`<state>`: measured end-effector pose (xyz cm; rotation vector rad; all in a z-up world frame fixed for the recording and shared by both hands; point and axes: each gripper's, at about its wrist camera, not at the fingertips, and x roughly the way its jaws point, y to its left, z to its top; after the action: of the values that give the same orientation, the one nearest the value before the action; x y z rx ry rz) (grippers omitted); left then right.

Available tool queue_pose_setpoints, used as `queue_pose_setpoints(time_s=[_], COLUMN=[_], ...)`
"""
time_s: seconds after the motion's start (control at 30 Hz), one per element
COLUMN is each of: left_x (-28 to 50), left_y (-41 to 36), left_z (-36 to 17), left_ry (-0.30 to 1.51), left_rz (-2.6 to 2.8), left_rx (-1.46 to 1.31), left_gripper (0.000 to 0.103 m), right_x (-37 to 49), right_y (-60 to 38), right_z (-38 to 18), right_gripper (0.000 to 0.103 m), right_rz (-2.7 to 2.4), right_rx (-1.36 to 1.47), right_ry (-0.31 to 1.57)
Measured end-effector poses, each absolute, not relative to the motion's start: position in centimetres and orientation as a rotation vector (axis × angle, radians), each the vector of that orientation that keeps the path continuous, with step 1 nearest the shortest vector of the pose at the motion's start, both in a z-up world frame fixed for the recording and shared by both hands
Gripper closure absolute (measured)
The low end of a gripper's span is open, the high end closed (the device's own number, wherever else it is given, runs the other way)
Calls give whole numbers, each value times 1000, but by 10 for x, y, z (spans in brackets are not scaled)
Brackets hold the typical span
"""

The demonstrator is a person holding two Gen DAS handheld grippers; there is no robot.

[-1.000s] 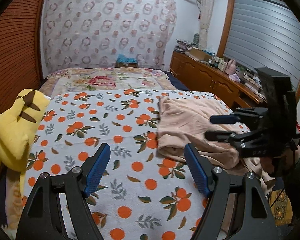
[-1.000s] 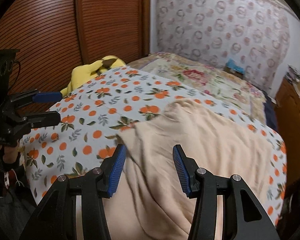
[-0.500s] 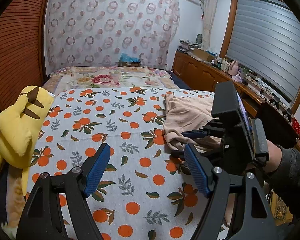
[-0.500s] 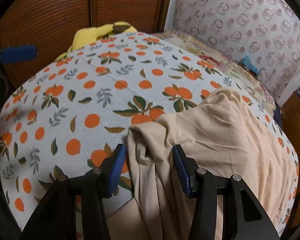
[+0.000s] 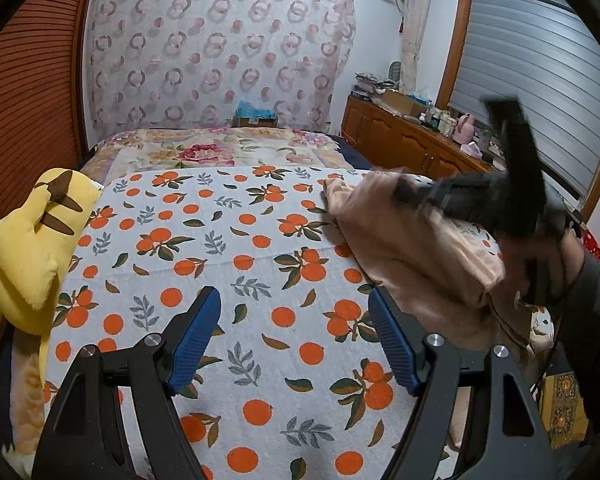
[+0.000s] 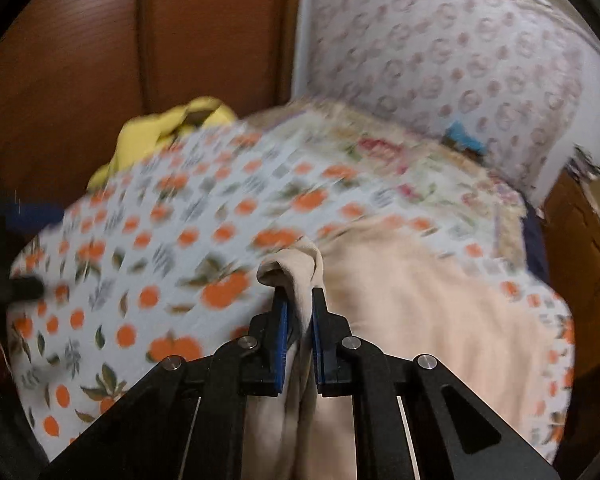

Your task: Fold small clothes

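Peach garment (image 6: pixel 400 304) bunches between the right gripper's (image 6: pixel 298 308) clamped jaws and may slip; left gripper (image 5: pixel 294 340) gapes, holding nothing.

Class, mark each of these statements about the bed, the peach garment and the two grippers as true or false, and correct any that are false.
1. The right gripper is shut on a bunched fold of the peach garment. True.
2. The left gripper is also clamping the garment. False: its fingers stand wide apart over the orange-print blanket, holding nothing.
3. A yellow plush toy lies at the bed's edge beside the wooden wall. True.
4. The garment is neatly folded into a flat square. False: it is rumpled, part lifted off the blanket.
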<state>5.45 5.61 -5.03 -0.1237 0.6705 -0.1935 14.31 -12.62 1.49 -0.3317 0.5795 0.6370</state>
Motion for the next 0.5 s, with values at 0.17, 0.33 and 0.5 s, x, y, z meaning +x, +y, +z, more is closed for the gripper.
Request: queue_pose_setpoints(time_s=[0.17,0.33,0.5], left_x=[56,58,60], left_y=[54,49,43], left_z=[-53,-55,-57], left_ry=[675,683,696], left_rz=[-204,-216,-228], left_rx=[-130,-124,-112], left_gripper=[26,26,26], right_x=[170,202,231], right_y=[-191,-230,-243], right_z=[47,44,17], right_gripper=[93,93,93], right_rz=[514,380,296], right_rx=[-242,-216,-187], right_ry=[544,594,709])
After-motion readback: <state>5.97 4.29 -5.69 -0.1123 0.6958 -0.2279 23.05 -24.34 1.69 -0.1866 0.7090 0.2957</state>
